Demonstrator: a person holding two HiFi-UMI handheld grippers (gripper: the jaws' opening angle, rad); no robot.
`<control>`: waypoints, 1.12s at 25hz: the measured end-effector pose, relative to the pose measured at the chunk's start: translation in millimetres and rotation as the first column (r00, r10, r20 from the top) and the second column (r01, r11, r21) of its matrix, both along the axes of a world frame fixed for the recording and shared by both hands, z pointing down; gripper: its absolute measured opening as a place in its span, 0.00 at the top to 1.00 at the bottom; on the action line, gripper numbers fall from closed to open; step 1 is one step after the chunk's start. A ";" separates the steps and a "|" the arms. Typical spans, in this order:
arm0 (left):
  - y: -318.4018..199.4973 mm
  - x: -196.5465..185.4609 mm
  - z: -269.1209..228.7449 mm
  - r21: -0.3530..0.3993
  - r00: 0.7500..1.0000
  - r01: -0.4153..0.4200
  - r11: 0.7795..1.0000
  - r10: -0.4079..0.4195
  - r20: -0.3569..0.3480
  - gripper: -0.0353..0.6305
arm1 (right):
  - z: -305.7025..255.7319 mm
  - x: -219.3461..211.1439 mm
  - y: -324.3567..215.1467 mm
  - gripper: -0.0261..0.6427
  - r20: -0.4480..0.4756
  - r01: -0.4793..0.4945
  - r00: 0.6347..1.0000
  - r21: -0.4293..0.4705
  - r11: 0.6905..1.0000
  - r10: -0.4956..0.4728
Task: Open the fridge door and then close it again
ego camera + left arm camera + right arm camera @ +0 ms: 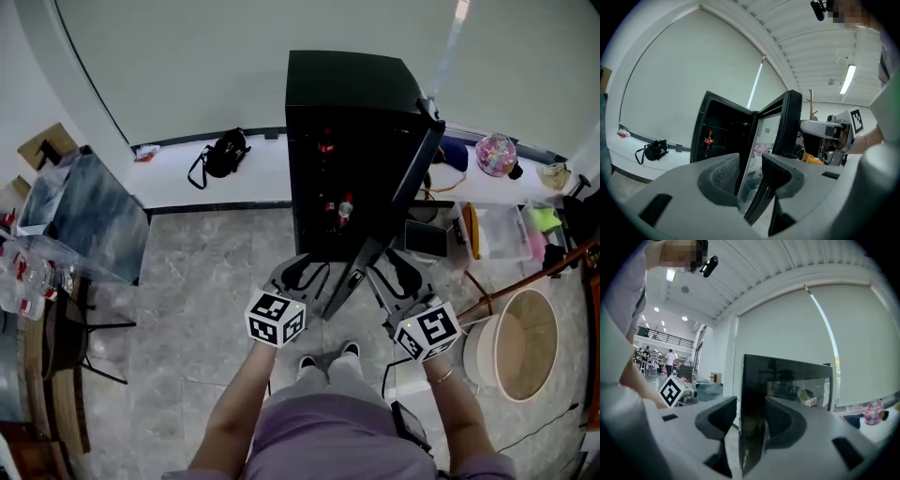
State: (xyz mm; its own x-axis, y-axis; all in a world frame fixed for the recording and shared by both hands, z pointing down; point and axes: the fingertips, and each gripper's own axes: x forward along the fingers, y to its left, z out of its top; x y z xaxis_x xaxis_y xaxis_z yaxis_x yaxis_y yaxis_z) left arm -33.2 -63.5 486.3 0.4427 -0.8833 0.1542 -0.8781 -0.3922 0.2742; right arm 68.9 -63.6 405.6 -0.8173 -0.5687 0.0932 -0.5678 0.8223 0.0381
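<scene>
Head view is showing the fridge [347, 122] on the floor with its fridge door [401, 202] standing half open. The left claw [307, 272] is hovering released beside the free edge; the right claw [398, 274] is straddling that edge, jaws apart, probably lining up to swing it shut.

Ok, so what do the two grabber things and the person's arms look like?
The left gripper and the right gripper are both light grey, each with two chunky jaws lined with dark ribbed pads. Each carries a white cube printed with black square markers. The person wears a lilac top and a thin bracelet on the right wrist.
</scene>
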 end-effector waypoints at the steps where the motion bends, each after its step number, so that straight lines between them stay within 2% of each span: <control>1: 0.5 0.1 -1.3 0.002 1.000 -0.001 1.000 0.001 0.000 0.74 | 0.5 -4.4 -2.0 0.69 0.000 0.011 1.000 -0.002 1.000 -0.011; 8: -5.5 -2.2 -7.9 0.022 1.000 0.004 1.000 -0.004 -0.004 0.68 | 3.8 -36.9 -19.5 0.69 -0.023 0.089 0.996 0.001 0.996 -0.089; 16: -24.6 -6.9 -4.7 0.009 0.999 0.039 0.999 -0.040 0.008 0.65 | 3.8 -69.2 -40.2 0.68 -0.029 0.171 0.985 0.006 0.985 -0.171; 21: -41.7 -12.3 0.1 -0.007 0.996 0.075 0.997 -0.075 0.047 0.65 | 4.1 -90.4 -54.2 0.70 -0.023 0.210 0.977 -0.002 0.978 -0.210; 28: -74.9 -44.5 4.4 -0.038 0.976 0.212 0.976 -0.210 0.063 0.75 | 4.8 -89.4 -70.4 0.71 -0.001 0.221 0.975 -0.025 0.975 -0.222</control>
